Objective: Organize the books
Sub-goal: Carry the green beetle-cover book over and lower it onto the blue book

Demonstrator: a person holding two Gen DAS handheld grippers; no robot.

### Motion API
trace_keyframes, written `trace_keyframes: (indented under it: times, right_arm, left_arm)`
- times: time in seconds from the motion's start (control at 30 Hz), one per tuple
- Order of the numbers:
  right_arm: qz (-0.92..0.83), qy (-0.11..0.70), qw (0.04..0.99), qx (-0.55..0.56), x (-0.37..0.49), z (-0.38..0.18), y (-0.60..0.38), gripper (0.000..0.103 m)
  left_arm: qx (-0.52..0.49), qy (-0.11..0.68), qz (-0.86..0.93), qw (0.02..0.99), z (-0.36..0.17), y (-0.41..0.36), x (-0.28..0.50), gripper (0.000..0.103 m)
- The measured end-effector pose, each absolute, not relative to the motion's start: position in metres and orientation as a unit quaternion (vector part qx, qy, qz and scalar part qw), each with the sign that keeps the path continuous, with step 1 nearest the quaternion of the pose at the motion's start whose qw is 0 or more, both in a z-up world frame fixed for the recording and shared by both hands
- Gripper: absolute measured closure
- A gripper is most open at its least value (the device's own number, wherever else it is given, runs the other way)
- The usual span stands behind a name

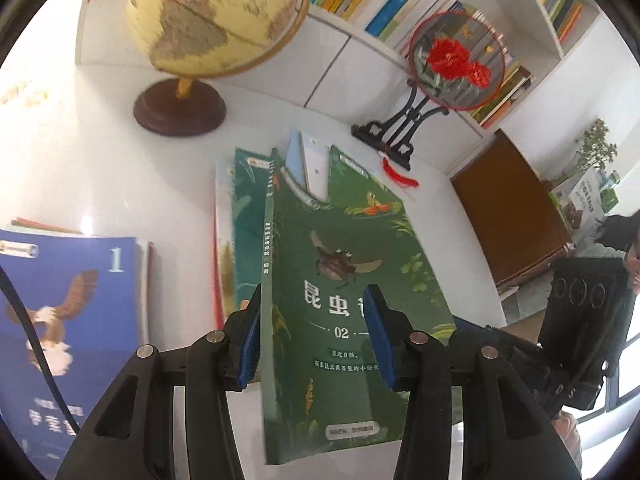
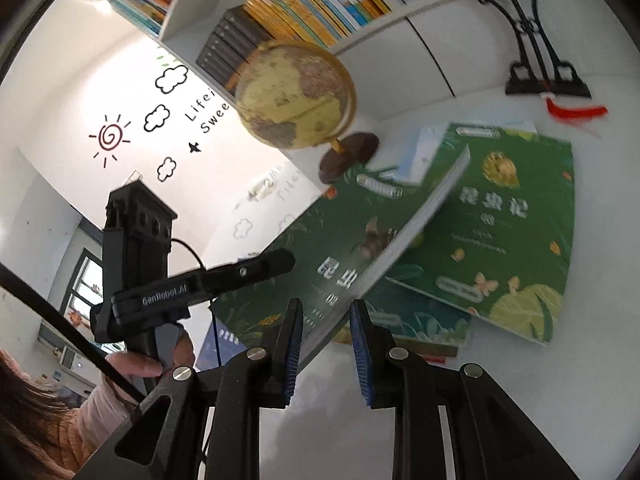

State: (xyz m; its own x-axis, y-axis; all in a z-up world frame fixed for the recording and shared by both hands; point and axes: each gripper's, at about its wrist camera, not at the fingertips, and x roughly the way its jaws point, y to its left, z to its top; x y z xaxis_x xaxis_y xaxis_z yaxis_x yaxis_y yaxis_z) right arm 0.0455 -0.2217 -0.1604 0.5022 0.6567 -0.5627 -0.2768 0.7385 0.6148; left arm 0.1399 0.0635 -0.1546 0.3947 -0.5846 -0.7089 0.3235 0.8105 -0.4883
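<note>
Left wrist view: my left tool (image 1: pixel 316 338) grasps the green insect book (image 1: pixel 352 280) across its spine side, the book tilted off the tabletop (image 1: pixel 120 168); further green books (image 1: pixel 240 216) lie beyond the tool, a blue book (image 1: pixel 68 304) to its left. Right wrist view: my right tool (image 2: pixel 325 344) is clenched on the lifted book's near page edge (image 2: pixel 400 240), with another green book (image 2: pixel 504 232) flat ahead and to the right. I judge both grips must hold evenly, so the book does not twist or slip.
</note>
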Motion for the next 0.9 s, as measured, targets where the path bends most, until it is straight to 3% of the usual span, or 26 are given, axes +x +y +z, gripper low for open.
trace_keyframes:
  times: [0.2, 0.6, 0.73, 0.8, 0.9]
  right_arm:
    - [0.287, 0.413, 0.836, 0.221, 0.056, -0.156, -0.196, 0.079]
    - [0.201, 0.489, 0.800, 0.284, 0.065, -0.232, -0.204, 0.079]
    - [0.199, 0.501, 0.786, 0.304, 0.076, -0.242, -0.207, 0.072]
    - [0.220, 0.489, 0.782, 0.316, 0.076, -0.244, -0.206, 0.062]
    - [0.256, 0.490, 0.761, 0.340, 0.080, -0.250, -0.198, 0.061]
  left_arm:
    - [-0.154, 0.496, -0.257, 0.815, -0.170, 0.092, 0.142, 0.061]
    - [-0.129, 0.565, -0.202, 0.790, -0.222, 0.099, 0.146, 0.061]
    - [-0.130, 0.566, -0.204, 0.788, -0.223, 0.100, 0.146, 0.061]
    - [-0.131, 0.567, -0.206, 0.787, -0.224, 0.099, 0.147, 0.061]
    - [-0.127, 0.573, -0.204, 0.784, -0.227, 0.096, 0.147, 0.060]
